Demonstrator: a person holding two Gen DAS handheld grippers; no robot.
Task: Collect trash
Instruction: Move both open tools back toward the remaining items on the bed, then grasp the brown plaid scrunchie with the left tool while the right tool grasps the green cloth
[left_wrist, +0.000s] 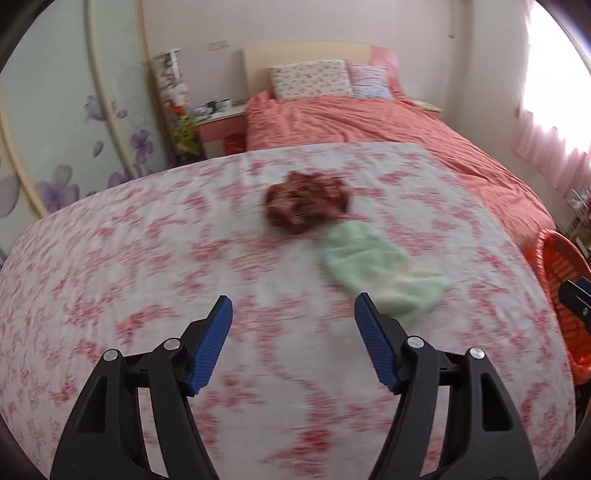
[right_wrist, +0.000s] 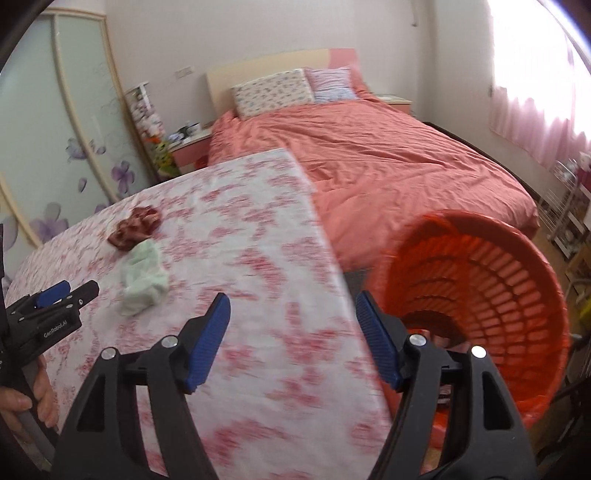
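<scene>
Lying touching on the floral table (left_wrist: 147, 258), a brown wad (left_wrist: 306, 206) and green cloth (left_wrist: 376, 266); both the left gripper (left_wrist: 293, 314) and right gripper (right_wrist: 293, 314) gape empty beside it

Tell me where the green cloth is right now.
The green cloth lies on the floral tablecloth, touching the near side of the crumpled brown item. In the left wrist view it sits just beyond the left gripper's right finger, with the orange basket off the table's right edge.

Printed cloth (left_wrist: 147, 295) covers the table. The green rag (left_wrist: 369, 266) looks soft and fuzzy. The orange basket (right_wrist: 517, 280) is glossy slatted plastic. Ribbed blue pads (left_wrist: 212, 347) line matt black tongs.
</scene>
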